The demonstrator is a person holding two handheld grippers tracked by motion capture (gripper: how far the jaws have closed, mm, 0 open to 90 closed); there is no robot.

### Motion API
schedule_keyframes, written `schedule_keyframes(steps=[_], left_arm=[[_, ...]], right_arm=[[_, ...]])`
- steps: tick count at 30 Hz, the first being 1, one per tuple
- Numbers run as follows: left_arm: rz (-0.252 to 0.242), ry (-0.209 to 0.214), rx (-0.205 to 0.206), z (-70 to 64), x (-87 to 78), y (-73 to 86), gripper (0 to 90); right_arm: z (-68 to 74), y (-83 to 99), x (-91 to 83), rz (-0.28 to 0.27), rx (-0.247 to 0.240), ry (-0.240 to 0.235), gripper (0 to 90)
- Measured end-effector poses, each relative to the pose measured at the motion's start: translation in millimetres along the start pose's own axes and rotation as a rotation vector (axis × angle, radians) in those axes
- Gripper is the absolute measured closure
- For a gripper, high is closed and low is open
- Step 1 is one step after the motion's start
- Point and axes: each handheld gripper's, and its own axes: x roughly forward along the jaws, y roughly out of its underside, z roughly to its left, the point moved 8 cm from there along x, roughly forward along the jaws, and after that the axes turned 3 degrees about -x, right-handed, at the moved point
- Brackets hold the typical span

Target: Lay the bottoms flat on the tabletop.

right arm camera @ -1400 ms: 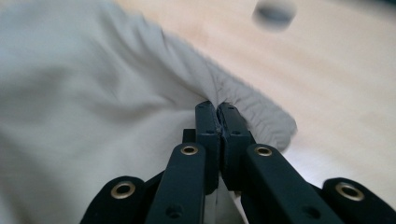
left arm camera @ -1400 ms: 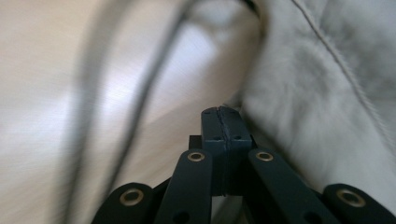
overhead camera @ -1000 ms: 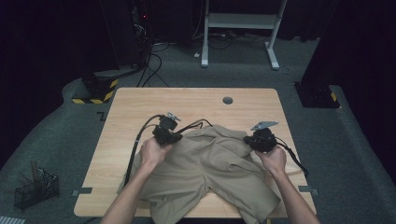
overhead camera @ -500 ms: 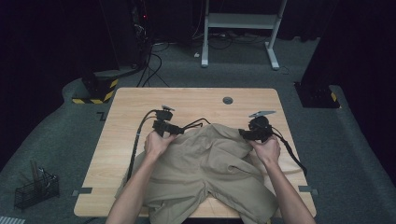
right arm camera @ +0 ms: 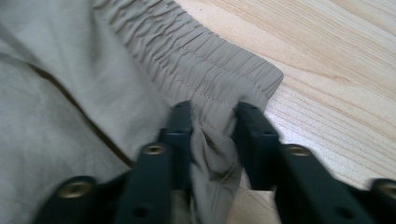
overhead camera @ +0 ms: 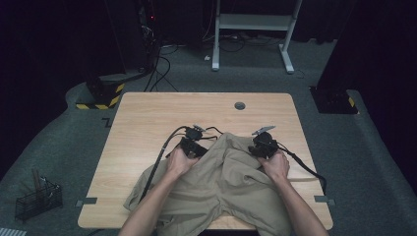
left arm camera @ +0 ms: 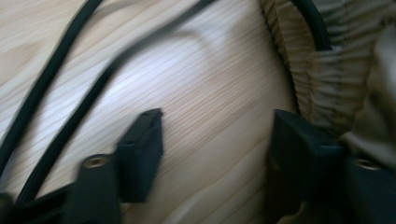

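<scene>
Khaki shorts [overhead camera: 226, 177] lie crumpled on the near half of the wooden table [overhead camera: 147, 123], waistband towards the far side. My left gripper [overhead camera: 193, 142] sits at the waistband's left end. Its jaws [left arm camera: 217, 116] stand wide open over bare wood, and the gathered waistband [left arm camera: 322, 79] touches the right jaw. My right gripper [overhead camera: 262, 143] is at the waistband's right end. It [right arm camera: 215, 108] is shut on a pinched fold of the elastic waistband [right arm camera: 201, 70]. A hand holds each gripper, with the forearms lying over the fabric.
Black cables [left arm camera: 56, 79] cross the wood beside the left gripper and trail off the table's near left [overhead camera: 164, 147]. A cable hole [overhead camera: 239, 105] sits near the far edge. On the floor stand a wire basket [overhead camera: 37, 199] and a white desk frame [overhead camera: 255, 24].
Both grippers have come closer together and slightly nearer the person. The waistband between them has bunched up into a hump.
</scene>
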Motion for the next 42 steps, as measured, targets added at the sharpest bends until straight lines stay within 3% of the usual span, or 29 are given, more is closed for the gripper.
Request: schedule_keyframes(steps=[2,4,6,8,12,14,16,18,20,22,23,25,28,30,33,34,35,38,42], left_arm=[[0.035,-0.062,0.072,-8.2,2.4,-2.9,69.4],[0.065,-0.092,0.105,-10.5,2.6,-3.0,89.6],[0.087,-0.08,0.087,-7.4,0.2,-0.2,89.9],[0.088,-0.108,0.071,3.0,-4.5,5.1,90.0],[0.059,-0.148,-0.011,31.2,-19.9,18.8,90.0],[0.037,-0.153,-0.03,38.9,-27.7,27.2,89.9],[0.013,-0.128,-0.028,40.6,-32.7,34.8,88.8],[-0.008,-0.101,-0.023,40.6,-34.4,38.6,69.3],[-0.045,-0.099,0.001,40.5,-35.3,36.6,49.9],[-0.067,-0.041,0.011,34.8,-33.5,31.9,37.1],[-0.058,-0.017,0.021,31.0,-31.1,29.7,33.6],[-0.038,-0.018,0.038,25.0,-23.9,25.2,28.1],[0.011,-0.044,0.085,14.2,-11.8,23.5,29.3],[0.011,-0.054,0.112,6.4,-8.6,22.5,31.6],[0.028,-0.033,0.112,-3.5,-10.0,19.6,58.2],[0.041,-0.012,0.119,-7.5,-9.7,19.1,71.3],[0.048,-0.029,0.132,-9.5,-9.5,18.4,85.0],[0.081,-0.059,0.155,-11.8,-10.3,16.6,88.6],[-0.003,-0.077,0.103,6.7,-33.9,6.5,89.1]], right_arm=[[-1.3,-1.7,-2.3,-0.012,0.0,-0.011,84.6],[-4.1,-5.2,-7.5,-0.049,0.005,-0.01,85.8],[-9.6,-11.9,-22.0,-0.119,0.034,-0.004,86.3],[-17.4,-24.1,-46.7,-0.211,0.037,0.018,86.5],[-32.0,-53.2,-106.7,-0.386,0.005,0.079,86.5],[-39.5,-57.8,-125.4,-0.431,0.011,0.09,86.4],[-50.7,-48.8,-121.2,-0.386,0.035,0.096,86.0],[-62.0,-25.5,-93.1,-0.241,0.077,0.079,81.8],[-69.1,1.1,-63.2,-0.114,0.12,0.079,70.4],[-68.4,13.3,-49.5,-0.097,0.166,0.076,59.0],[-64.3,13.2,-48.2,-0.112,0.165,0.077,55.7],[-51.7,6.1,-49.7,-0.138,0.133,0.071,52.4],[-33.8,-3.1,-50.2,-0.151,0.09,0.037,50.2],[-27.3,-1.1,-46.5,-0.13,0.071,0.03,50.3],[-22.5,8.1,-39.8,-0.106,0.071,0.019,50.4],[-20.5,11.2,-37.6,-0.096,0.074,0.016,50.4],[-18.2,13.3,-35.3,-0.093,0.068,0.016,50.4],[-12.4,16.8,-28.6,-0.081,0.064,0.011,50.6],[-7.7,14.0,-21.7,-0.091,0.076,-0.014,49.7]])
